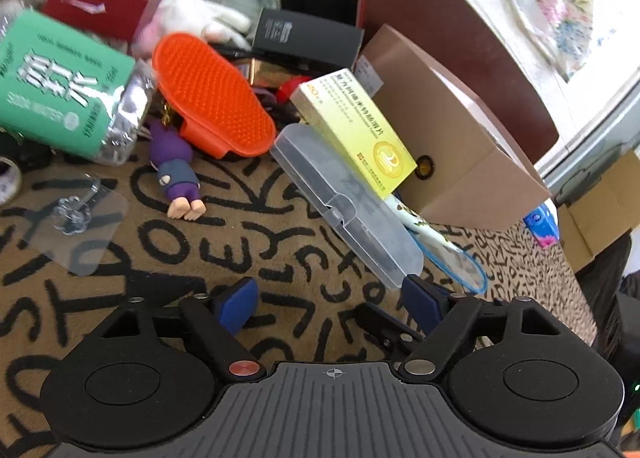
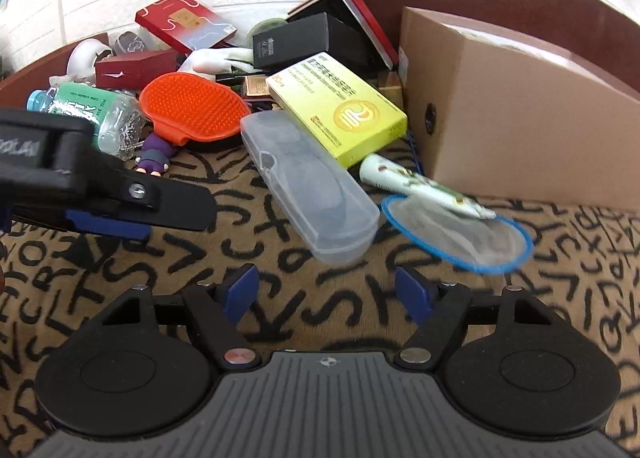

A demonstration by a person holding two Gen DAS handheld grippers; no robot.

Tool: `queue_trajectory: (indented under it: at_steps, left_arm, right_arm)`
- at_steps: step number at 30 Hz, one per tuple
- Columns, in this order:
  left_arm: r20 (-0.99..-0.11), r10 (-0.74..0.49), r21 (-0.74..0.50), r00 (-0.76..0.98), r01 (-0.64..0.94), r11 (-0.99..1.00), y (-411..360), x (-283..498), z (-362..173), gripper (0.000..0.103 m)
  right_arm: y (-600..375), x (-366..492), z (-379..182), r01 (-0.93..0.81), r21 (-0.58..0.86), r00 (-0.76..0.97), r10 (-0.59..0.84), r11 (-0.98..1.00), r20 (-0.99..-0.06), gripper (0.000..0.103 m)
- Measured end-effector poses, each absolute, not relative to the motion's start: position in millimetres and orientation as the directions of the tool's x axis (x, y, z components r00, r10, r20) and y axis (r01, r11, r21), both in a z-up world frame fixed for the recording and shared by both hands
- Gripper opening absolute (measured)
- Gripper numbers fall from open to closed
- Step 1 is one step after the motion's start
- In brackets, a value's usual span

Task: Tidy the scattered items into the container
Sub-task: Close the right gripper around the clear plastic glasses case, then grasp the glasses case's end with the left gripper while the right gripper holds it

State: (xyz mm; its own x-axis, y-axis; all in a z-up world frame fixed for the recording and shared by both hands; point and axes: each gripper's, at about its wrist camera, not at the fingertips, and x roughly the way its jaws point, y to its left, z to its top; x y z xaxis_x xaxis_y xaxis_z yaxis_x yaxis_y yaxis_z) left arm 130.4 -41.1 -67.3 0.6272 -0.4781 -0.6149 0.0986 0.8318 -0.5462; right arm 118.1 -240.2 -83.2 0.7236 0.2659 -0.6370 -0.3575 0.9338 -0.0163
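Both grippers empty. Left gripper (image 1: 326, 300): jaws spread wide, nothing between the pads. Right gripper (image 2: 326, 292): likewise released, blue pads well apart. We read this as an approach stage, no item yet picked.

Scattered items lie on a letter-patterned cloth covering the worktop (image 2: 160, 278). Directly ahead of the right gripper, near its pads, the clear plastic case (image 2: 310, 194) lies flat, long axis running away and to the left. In the left wrist view the same case's near end sits just beside the left gripper's right pad. We judge the case the likeliest first pick, since it is nearest and unobstructed on top.

Beyond the case: yellow medicine box (image 2: 336, 108), propped on other items and tilted. Ahead and right: a tube (image 2: 420, 184) resting partly on a blue-rimmed mesh disc (image 2: 460, 232). Ahead and left: orange bristle brush (image 2: 194, 108), purple figurine (image 2: 154, 156), green-labelled bottle (image 2: 86, 114) on its side. Further back, red and black boxes piled against the wall.

Container: brown cardboard box (image 2: 512, 110), far right of both grippers. Its interior is hidden from both views; we cannot tell what it holds.
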Motion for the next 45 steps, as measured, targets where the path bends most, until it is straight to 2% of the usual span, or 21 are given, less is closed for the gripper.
queue_trajectory:
  at_steps: [3, 7, 8, 10, 13, 20, 30, 36, 38, 40, 41, 42, 45]
  left_arm:
    - [-0.613, -0.473, -0.543, 0.633, 0.098, 0.834, -43, 134, -68, 0.087]
    - [-0.615, -0.473, -0.544, 0.631, 0.094, 0.834, -43, 139, -68, 0.087]
    - [-0.617, -0.472, -0.545, 0.629, 0.091, 0.833, -43, 140, -67, 0.087]
    - [-0.62, -0.471, -0.547, 0.628, 0.085, 0.833, -42, 141, -66, 0.086]
    - [-0.632, -0.46, -0.537, 0.624, 0.076, 0.84, -41, 139, -64, 0.081]
    - [-0.653, -0.434, -0.539, 0.621, 0.021, 0.842, -37, 128, -61, 0.081]
    - [-0.682, -0.45, -0.518, 0.577, 0.054, 0.854, -55, 104, -61, 0.081]
    - [-0.713, -0.475, -0.494, 0.516, 0.111, 0.863, -93, 115, -62, 0.083]
    - [-0.735, -0.437, -0.447, 0.518, 0.113, 0.887, -100, 119, -63, 0.08]
    - [-0.752, -0.412, -0.425, 0.515, 0.1, 0.9, -101, 123, -64, 0.07]
    - [-0.757, -0.408, -0.425, 0.511, 0.091, 0.901, -99, 125, -64, 0.061]
    - [-0.759, -0.41, -0.429, 0.506, 0.086, 0.899, -97, 126, -65, 0.06]
    - [-0.757, -0.418, -0.44, 0.501, 0.082, 0.894, -94, 127, -67, 0.059]
  right_arm:
    - [-238, 127, -83, -0.368, -0.021, 0.724, 0.273, 0.929, -0.633, 0.072]
    - [-237, 139, -83, -0.358, -0.016, 0.729, 0.269, 0.933, -0.629, 0.073]
    - [-237, 141, -83, -0.358, -0.016, 0.73, 0.269, 0.933, -0.628, 0.071]
    - [-236, 143, -82, -0.366, -0.008, 0.725, 0.28, 0.931, -0.629, 0.058]
    - [-235, 142, -80, -0.377, -0.002, 0.716, 0.29, 0.926, -0.635, 0.055]
    - [-225, 101, -77, -0.434, -0.01, 0.696, 0.329, 0.901, -0.638, 0.047]
    - [-238, 13, -76, -0.474, 0.007, 0.671, 0.366, 0.881, -0.645, 0.047]
    - [-243, 8, -71, -0.433, 0.015, 0.679, 0.337, 0.901, -0.652, 0.049]
    - [-241, 11, -71, -0.424, 0.013, 0.685, 0.33, 0.906, -0.649, 0.049]
    - [-240, 15, -71, -0.419, 0.02, 0.687, 0.331, 0.908, -0.647, 0.049]
    - [-239, 16, -71, -0.418, 0.022, 0.687, 0.332, 0.908, -0.646, 0.051]
    - [-239, 18, -72, -0.416, 0.023, 0.688, 0.332, 0.909, -0.645, 0.054]
    - [-238, 18, -72, -0.423, 0.025, 0.687, 0.339, 0.906, -0.643, 0.056]
